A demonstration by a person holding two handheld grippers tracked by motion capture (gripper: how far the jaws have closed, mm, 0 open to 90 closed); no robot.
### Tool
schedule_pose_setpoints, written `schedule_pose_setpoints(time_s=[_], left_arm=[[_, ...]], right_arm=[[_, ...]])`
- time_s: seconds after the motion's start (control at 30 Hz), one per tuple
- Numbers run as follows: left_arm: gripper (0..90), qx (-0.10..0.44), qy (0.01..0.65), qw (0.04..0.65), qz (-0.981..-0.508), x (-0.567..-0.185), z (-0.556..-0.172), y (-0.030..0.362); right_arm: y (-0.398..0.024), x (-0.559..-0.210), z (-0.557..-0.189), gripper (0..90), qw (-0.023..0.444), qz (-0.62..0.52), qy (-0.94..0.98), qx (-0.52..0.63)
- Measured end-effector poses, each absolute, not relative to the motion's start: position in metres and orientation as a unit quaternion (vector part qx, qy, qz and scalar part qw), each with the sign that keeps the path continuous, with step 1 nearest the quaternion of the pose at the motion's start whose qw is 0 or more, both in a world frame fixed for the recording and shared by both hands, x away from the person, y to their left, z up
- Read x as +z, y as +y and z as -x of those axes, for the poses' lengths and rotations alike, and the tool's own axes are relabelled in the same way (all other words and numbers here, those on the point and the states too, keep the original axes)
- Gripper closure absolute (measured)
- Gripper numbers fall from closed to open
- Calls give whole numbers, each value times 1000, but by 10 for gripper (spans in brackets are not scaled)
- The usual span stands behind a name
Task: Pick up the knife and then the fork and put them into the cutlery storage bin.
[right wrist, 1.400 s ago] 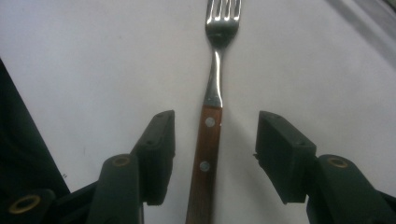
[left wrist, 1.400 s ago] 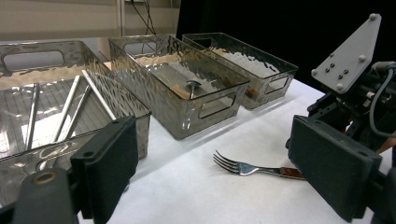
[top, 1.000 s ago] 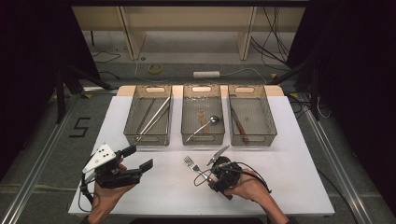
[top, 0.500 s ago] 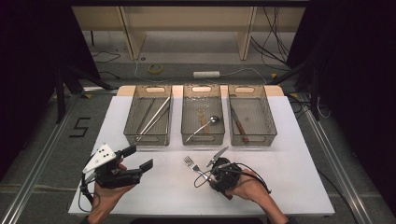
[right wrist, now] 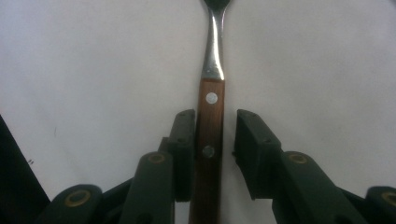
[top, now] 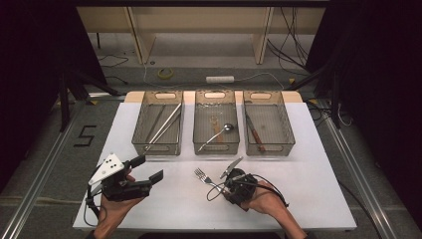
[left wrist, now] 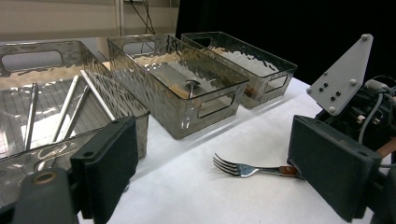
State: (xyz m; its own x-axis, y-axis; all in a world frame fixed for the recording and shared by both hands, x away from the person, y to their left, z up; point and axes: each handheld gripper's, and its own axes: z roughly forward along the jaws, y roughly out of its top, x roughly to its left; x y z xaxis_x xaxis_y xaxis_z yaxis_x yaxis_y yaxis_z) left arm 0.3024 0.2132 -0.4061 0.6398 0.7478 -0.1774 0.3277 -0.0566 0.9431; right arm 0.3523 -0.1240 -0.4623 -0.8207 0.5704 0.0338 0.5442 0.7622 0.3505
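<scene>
A fork (top: 203,175) with a brown wooden handle lies on the white table (top: 318,164), tines pointing left and away. My right gripper (top: 224,186) is low over its handle. In the right gripper view the handle (right wrist: 211,135) runs between the jaws of the right gripper (right wrist: 215,122). These have just been closing; the left pad is against the wood and a narrow gap remains at the right pad. My left gripper (top: 148,169) hovers open and empty at the front left. The left gripper (left wrist: 210,140) faces the fork (left wrist: 238,168).
Three clear bins stand in a row at the back. The left bin (top: 140,134) holds long metal utensils, the middle bin (top: 198,130) a spoon (top: 219,132), the right bin (top: 287,130) a wooden-handled knife (top: 254,132). Dark floor surrounds the table.
</scene>
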Motion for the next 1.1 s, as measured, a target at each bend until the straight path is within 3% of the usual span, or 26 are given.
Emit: schedule_pose_setpoints(time_s=[1.1], left_arm=[[157, 184, 384, 571, -702, -406, -302, 214]], right_arm=[[-125, -459, -355, 776, 30, -284, 941, 183]])
